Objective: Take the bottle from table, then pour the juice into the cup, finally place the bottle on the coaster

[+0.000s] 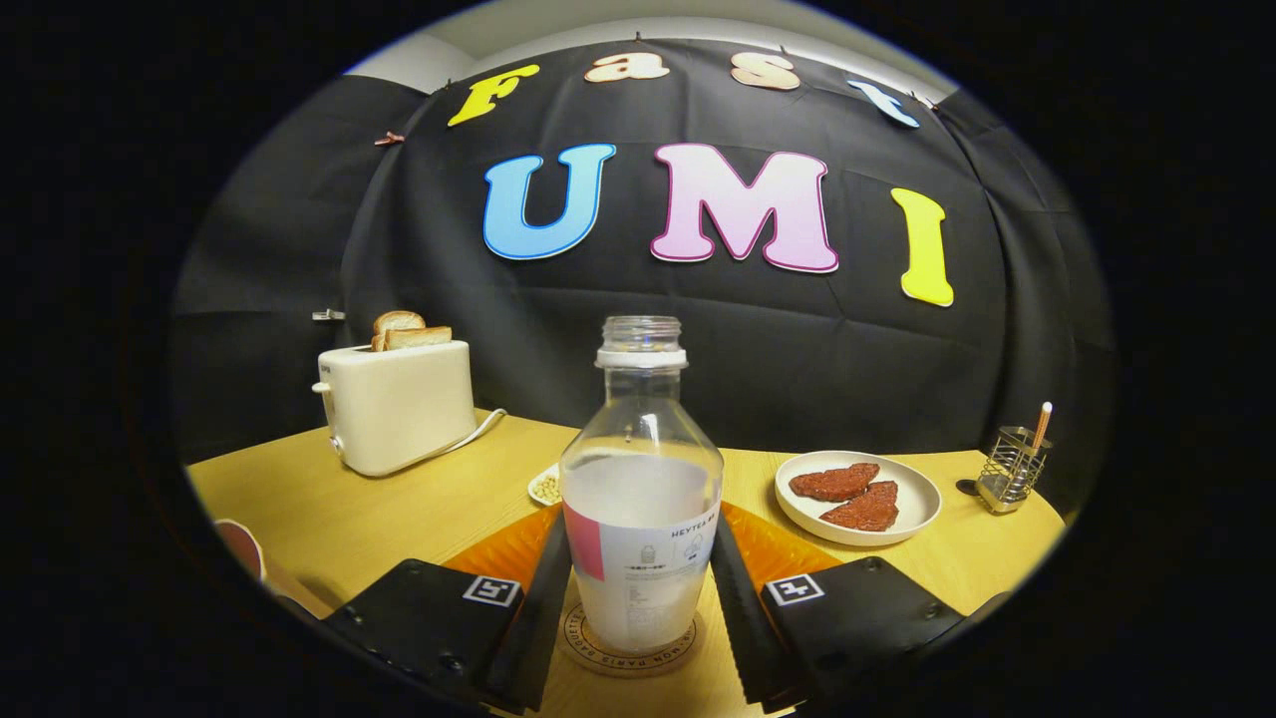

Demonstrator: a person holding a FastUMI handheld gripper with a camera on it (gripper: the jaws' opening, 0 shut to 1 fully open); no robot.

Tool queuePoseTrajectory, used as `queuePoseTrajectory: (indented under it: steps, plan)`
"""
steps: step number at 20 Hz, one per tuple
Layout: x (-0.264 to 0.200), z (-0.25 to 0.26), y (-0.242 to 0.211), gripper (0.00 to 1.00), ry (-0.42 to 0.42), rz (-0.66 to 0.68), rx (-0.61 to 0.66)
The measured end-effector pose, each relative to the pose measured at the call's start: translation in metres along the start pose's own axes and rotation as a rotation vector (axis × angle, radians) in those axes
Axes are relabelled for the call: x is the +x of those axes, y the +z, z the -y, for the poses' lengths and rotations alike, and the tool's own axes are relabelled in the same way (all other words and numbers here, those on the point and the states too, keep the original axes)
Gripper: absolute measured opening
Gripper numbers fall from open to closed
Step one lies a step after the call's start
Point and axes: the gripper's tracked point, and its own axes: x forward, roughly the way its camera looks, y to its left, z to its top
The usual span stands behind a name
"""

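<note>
Bottle [641, 499] upright on the round coaster [630, 638], between the two fingers of the gripper [638, 598]. Uncapped — neck open at the top. Pale liquid inside to roughly the shoulder.

Fingers close along both flanks of the bottle, at label height. Left finger [538, 608] apparently against the bottle's side; right finger [743, 613] likewise at or very near the surface. Actual pressure on the bottle not determinable — a slight gap on either side not ruled out. Jaws narrowed to about the bottle's width, no wider.

Cup not identified with confidence; a pinkish rim [242, 548] low at the left, beside the left finger mount, possibly the cup, too cropped to confirm.

Judged stage: final placement, bottle already on the coaster, release pending.

Risks noted:
- Uneven opening of the fingers — one pad dragging the label, bottle tugged sideways off the coaster or tipped.
- Open neck, liquid level high: any tilt likely a spill onto the orange mat [498, 553] and wooden table [399, 509].
- Withdrawal at an angle rather than straight back — finger tip catching the bottle's base.
- Base perhaps not centred on the coaster; front edge of the coaster visible, rear hidden behind the bottle.

Nearby items well clear: toaster [399, 404] with bread, plate [859, 499], small dish [546, 486], wire holder [1012, 467].
</note>
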Motion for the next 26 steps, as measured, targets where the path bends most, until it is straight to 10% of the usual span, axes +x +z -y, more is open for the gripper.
queuePoseTrajectory:
  steps: [6,26]
  plan:
    - [-0.004,-0.004,-0.017,0.99,0.010,-0.046,0.034]
    - [-0.106,0.014,0.033,0.98,0.005,-0.050,-0.022]
